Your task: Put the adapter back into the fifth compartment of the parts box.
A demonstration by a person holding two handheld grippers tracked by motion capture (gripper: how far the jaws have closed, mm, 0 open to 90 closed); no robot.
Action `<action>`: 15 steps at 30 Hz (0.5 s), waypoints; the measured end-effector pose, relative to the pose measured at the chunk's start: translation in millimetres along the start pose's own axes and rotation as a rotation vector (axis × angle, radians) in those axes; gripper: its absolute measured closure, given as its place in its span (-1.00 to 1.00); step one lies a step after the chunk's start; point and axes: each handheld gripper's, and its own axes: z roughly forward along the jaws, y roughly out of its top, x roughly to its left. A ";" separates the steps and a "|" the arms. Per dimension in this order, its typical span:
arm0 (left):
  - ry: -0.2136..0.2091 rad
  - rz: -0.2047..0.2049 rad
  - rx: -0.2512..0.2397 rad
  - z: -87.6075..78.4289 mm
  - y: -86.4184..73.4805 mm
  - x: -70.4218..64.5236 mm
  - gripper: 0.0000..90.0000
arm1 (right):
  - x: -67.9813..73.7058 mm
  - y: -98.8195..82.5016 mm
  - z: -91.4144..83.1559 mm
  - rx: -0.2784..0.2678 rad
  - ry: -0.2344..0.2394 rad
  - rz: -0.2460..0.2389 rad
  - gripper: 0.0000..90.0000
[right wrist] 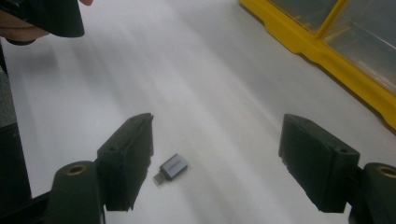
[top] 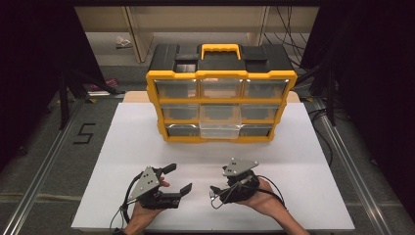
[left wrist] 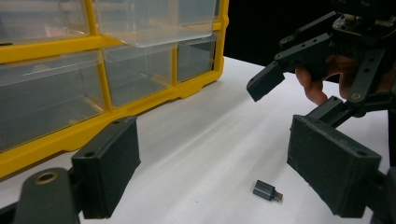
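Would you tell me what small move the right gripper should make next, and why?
Probably shift the right gripper a little toward its left jaw and lower it, so the adapter sits centred between the jaws. They stand open, and the adapter lies flat on the table, close beside the left jaw, untouched. The organiser's bottom middle drawer already sticks out.

- We see a yellow-framed drawer cabinet point(top: 221, 102) at upper centre, its bottom middle drawer point(top: 220, 129) pulled partway out.
- We see the white worktop point(top: 147, 142) beneath it.
- A marking "5" point(top: 84, 133) sits on the floor, left.
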 end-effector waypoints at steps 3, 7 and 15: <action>0.008 -0.012 -0.001 -1.1 0.0 0.5 -0.63 | 0.2 2.1 4.0 0.018 0.002 0.000 -0.40; 0.009 -0.010 0.000 -1.0 0.1 0.5 -0.63 | -0.3 2.6 8.5 0.032 0.004 0.000 -0.39; 0.010 -0.003 -0.001 -1.3 0.4 0.4 -0.63 | -1.0 1.6 22.8 0.100 0.011 0.001 -0.36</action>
